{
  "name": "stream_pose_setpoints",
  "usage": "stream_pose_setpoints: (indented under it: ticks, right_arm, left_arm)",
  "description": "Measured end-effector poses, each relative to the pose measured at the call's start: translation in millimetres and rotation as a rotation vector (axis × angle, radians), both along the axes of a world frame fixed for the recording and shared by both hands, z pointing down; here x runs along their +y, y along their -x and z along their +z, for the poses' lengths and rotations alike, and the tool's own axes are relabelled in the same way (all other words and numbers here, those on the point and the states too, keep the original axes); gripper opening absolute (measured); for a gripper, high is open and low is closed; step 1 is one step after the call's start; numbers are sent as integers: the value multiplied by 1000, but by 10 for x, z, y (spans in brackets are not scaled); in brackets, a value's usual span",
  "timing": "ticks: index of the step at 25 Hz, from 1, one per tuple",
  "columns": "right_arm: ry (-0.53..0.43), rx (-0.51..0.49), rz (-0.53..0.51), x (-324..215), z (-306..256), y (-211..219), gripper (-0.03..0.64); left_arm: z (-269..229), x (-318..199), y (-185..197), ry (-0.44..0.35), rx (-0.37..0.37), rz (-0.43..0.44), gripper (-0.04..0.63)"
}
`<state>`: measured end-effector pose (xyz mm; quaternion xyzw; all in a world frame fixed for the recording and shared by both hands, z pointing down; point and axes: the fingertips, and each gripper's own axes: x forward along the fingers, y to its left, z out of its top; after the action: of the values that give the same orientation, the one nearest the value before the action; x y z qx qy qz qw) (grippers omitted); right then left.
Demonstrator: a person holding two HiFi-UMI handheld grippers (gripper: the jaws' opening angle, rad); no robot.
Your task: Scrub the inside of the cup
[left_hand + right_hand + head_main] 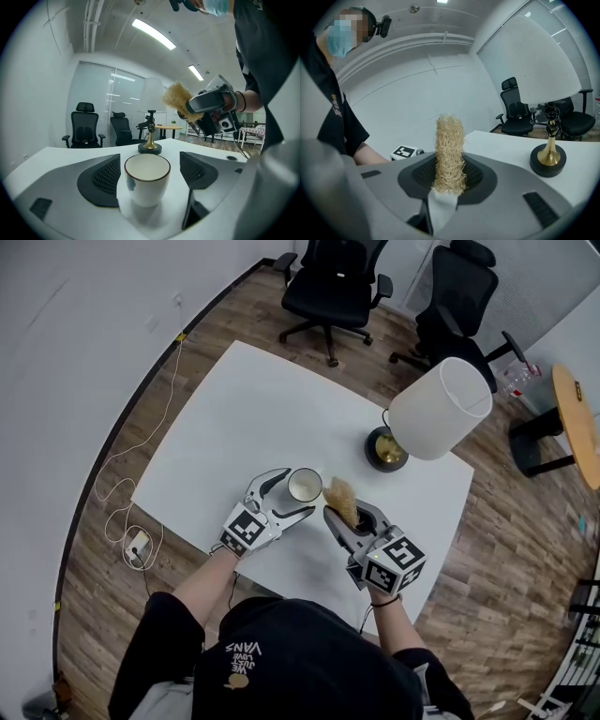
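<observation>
A white cup (305, 485) with a dark rim stands upright on the white table (244, 418), near its front edge. My left gripper (296, 494) is open, one jaw on each side of the cup, and the pads do not press on it. In the left gripper view the cup (147, 178) stands in the gap between the two jaws and its inside looks empty. My right gripper (349, 514) is shut on a straw-coloured fibrous scrubber (341, 500), held just right of the cup and above the table. The scrubber (450, 154) sticks up from between the jaws of the right gripper (450, 180).
A table lamp with a white shade (441, 409) and a dark and gold base (386, 448) stands behind the right gripper. Two black office chairs (333, 282) stand beyond the table's far edge. A cable and socket (138, 545) lie on the floor at the left.
</observation>
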<state>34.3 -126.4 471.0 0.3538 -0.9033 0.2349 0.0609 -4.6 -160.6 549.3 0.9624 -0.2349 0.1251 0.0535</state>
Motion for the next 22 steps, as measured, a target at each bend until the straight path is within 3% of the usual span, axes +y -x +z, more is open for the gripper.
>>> stream_pose_setpoints:
  ticks: [22]
  right_arm:
    - [56, 17, 5, -25, 200, -97, 94]
  left_arm:
    - [736, -171, -233, 103, -163, 51, 397]
